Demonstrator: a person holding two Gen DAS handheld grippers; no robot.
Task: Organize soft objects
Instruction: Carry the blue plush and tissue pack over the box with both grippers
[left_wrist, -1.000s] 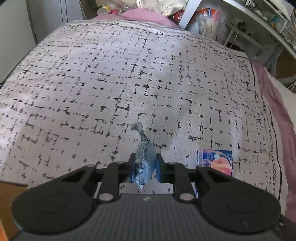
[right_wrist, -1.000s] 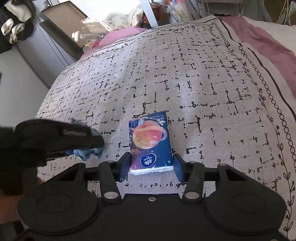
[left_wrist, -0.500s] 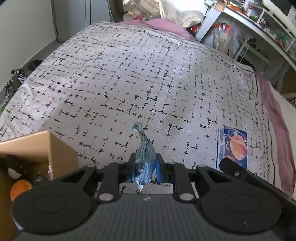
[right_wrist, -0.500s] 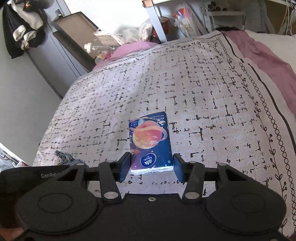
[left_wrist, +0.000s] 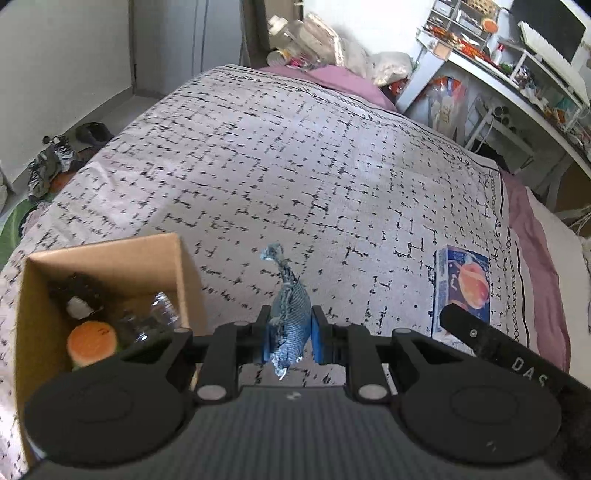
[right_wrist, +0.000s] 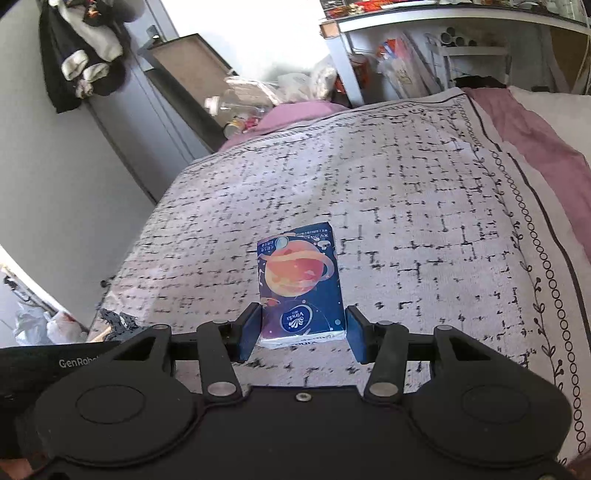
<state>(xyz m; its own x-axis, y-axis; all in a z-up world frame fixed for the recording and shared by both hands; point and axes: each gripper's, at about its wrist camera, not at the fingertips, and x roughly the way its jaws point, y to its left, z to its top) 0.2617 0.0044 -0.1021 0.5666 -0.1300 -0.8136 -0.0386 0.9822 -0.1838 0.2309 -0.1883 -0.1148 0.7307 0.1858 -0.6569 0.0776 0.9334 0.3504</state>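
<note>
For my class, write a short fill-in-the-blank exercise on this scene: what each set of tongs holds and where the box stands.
1. The left tongs are shut on a scrap of blue ____ cloth.
2. The right tongs grip a pack of ____ printed with an orange planet.
3. The cardboard box stands on the ____, to the left of the left tongs.
4. Inside the box lies a round ____ soft toy.

Missing words: denim; tissues; bed; orange

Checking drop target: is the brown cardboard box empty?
Not empty. The open brown cardboard box holds an orange round plush, a clear plastic bottle and a dark item.
</note>
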